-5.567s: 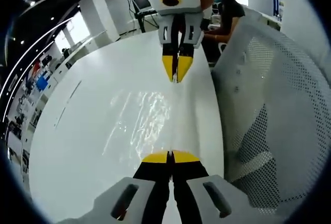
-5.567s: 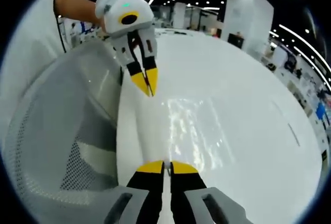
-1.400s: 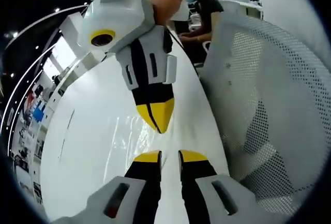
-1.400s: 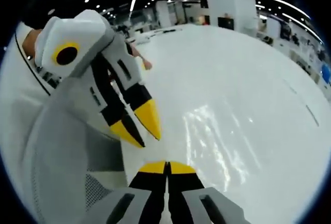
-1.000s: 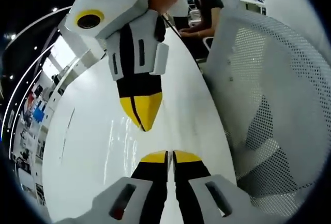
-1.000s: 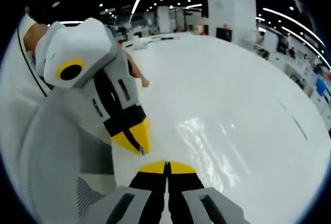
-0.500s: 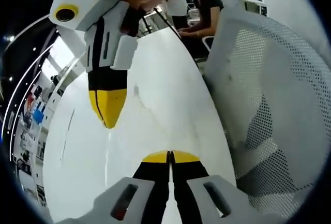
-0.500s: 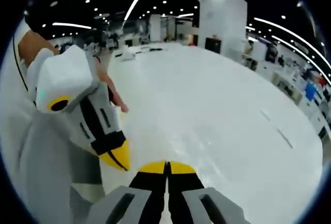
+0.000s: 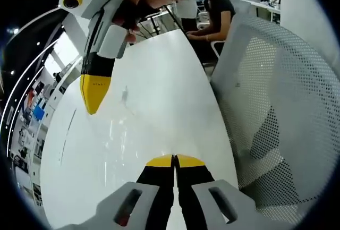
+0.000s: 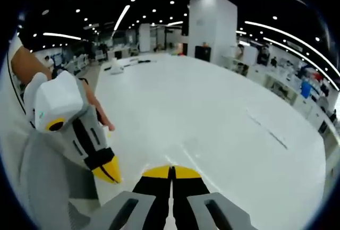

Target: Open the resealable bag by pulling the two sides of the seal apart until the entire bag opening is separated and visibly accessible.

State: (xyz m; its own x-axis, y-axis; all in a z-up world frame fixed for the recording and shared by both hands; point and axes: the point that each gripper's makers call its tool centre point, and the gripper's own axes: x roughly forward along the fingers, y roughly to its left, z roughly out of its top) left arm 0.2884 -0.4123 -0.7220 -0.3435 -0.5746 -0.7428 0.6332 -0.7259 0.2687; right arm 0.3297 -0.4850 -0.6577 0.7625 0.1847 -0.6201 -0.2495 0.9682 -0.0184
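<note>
Pull-apart step in hand. Left claw pressed together low over the white worktop; whether it pinches film I cannot tell. Right claw likewise closed, lifted off to the side. Bag a faint clear sheen between them. Next: judge opening's spread, regrip any sealed stretch.

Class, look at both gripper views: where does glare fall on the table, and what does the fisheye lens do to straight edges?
Left gripper view: faint streaky glare on the white table beyond the left gripper; the table edge bows beside the mesh chair. Right gripper view: ceiling lights curve into arcs; the table looks evenly lit, with soft sheen near the right gripper.
</note>
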